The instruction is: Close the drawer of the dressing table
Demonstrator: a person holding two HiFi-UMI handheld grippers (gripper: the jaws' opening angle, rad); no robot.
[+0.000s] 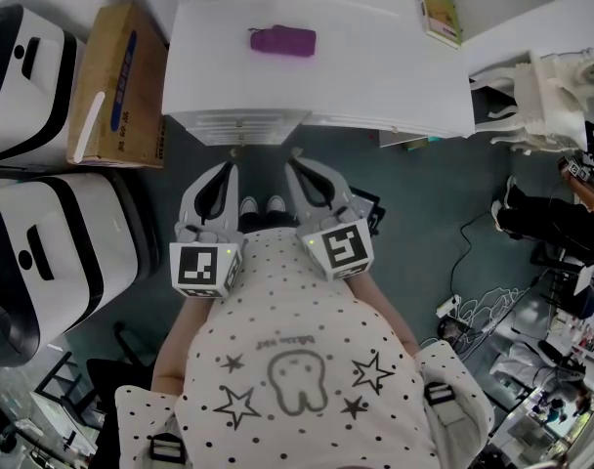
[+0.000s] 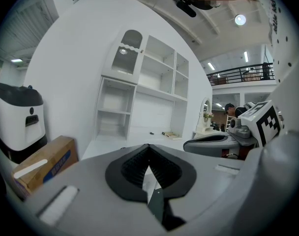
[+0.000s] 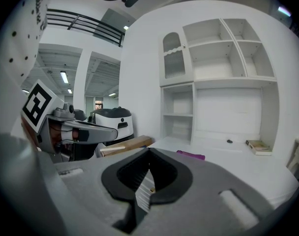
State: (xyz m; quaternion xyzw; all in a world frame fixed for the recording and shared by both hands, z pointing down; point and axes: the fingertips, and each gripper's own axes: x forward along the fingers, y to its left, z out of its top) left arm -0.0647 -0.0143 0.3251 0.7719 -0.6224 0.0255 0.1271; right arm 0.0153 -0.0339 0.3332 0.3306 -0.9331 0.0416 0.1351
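The white dressing table (image 1: 375, 76) stands straight ahead, with open shelves behind its top (image 3: 223, 107). Its ribbed drawer front (image 1: 240, 125) shows just under the top's near edge, at the left; how far it stands out I cannot tell. My left gripper (image 1: 231, 170) and right gripper (image 1: 295, 160) are side by side a little short of that front, both pointing at it. Both are shut with nothing between the jaws. In the left gripper view the gripper (image 2: 148, 146) points at the tabletop; the right gripper (image 3: 149, 150) points the same way in its own view.
A purple object (image 1: 282, 41) and a small book (image 1: 439, 15) lie on the tabletop. A cardboard box (image 1: 118, 86) and two white-and-black machines (image 1: 43, 252) stand to the left. A white chair (image 1: 551, 96), a person (image 1: 551, 213) and floor cables are at the right.
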